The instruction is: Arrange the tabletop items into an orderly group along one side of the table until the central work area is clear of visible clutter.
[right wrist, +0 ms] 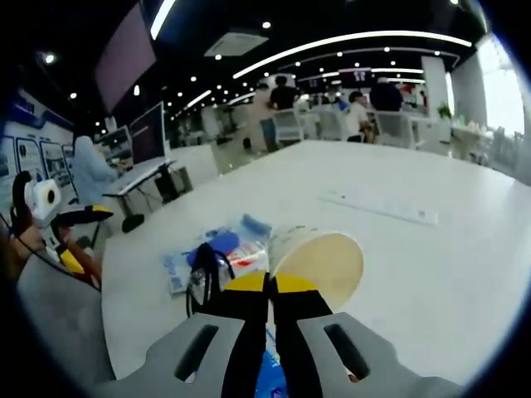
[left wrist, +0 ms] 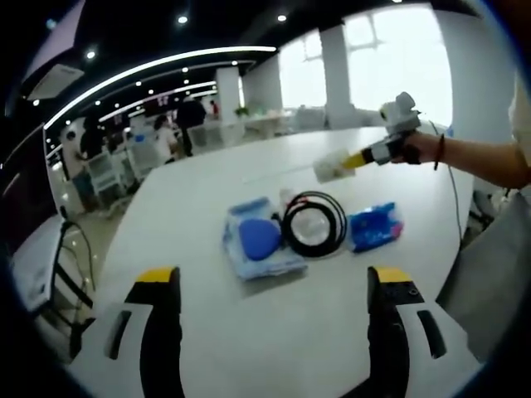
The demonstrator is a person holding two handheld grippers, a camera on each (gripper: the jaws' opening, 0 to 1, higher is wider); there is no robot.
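Right gripper (left wrist: pixel 358 159) raised over the table (left wrist: pixel 249 332), fingers clamped on a clear packet (right wrist: pixel 319 261); left gripper (left wrist: pixel 274 290) fingers spread wide.

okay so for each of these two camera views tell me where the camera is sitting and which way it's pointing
Left gripper view: rides the left gripper, jaws apart, looking across the white table at a blue pouch, a black cable coil and a blue packet; the person's forearm holds the right gripper beyond.
Right gripper view: rides the right gripper, jaws closed on a clear bag holding a tan disc, facing back over the table.
Shared: table, pouch, coil.
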